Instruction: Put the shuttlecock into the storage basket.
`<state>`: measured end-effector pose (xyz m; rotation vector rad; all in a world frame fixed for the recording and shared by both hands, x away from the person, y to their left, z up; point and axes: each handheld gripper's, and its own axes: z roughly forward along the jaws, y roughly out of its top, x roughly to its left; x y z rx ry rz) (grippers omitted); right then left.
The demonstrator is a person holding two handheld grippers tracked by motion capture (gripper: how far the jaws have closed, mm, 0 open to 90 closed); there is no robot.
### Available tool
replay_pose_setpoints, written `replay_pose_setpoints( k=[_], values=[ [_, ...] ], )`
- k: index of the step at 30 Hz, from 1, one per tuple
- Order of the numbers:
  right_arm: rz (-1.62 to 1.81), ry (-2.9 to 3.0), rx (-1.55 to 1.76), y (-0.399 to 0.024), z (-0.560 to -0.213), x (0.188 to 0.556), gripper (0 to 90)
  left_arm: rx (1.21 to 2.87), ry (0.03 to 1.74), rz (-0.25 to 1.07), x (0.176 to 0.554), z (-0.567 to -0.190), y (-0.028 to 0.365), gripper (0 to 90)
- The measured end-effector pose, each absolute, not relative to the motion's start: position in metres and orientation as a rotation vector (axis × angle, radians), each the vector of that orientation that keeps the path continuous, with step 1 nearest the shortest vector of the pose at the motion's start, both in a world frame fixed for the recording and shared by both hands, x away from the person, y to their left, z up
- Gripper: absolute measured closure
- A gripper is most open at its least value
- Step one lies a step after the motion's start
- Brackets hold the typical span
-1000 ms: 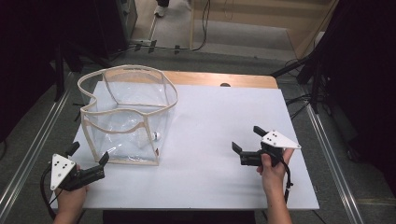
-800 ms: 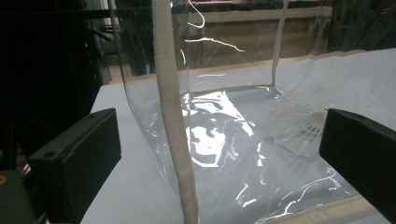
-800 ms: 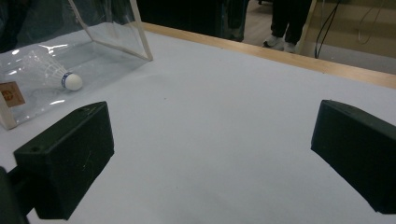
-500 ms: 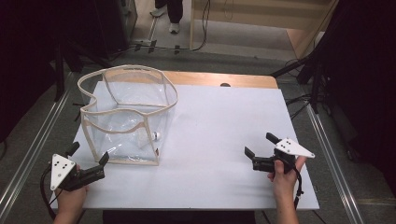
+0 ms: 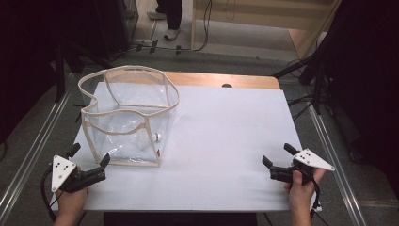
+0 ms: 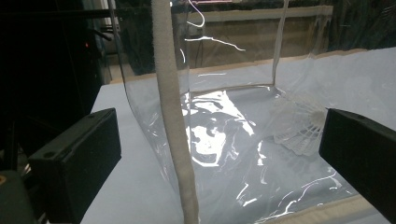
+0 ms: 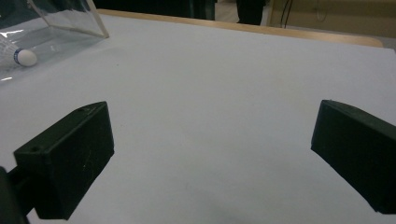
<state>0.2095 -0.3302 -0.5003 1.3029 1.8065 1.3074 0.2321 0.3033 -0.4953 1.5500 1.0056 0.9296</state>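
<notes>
A: The see-through plastic bag with the cream cloth trim (image 5: 128, 115) stands open on the left side of the white table (image 5: 226, 141). A little white feather shuttlecock (image 5: 151, 138) lies inside it, on the bottom, near the front corner.

B: What just changed?

A: The right gripper (image 5: 277, 161) has moved. A moment ago it was farther up the table, closer to the middle. Now it has pulled back to the near right edge, well apart from the bag. Its jaws are spread wide with nothing between them.

B: And the left gripper (image 5: 89, 163)?

A: It has stayed put, just beside the bag's front corner, jaws wide apart and empty too.

B: So what does that mean?

A: I think the shuttlecock is already dropped in, and the job looks about done.
</notes>
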Motion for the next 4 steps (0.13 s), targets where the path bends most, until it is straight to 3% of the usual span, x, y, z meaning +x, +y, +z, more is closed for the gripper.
replay_pose_setpoints(
  k=[4],
  values=[
    [1.312, 1.784, 1.324, -0.3369, -0.5041, 0.2065, 0.0, 1.55, 1.005, 0.929, 0.2323, -0.4953, 0.3034, 0.0]
  ],
)
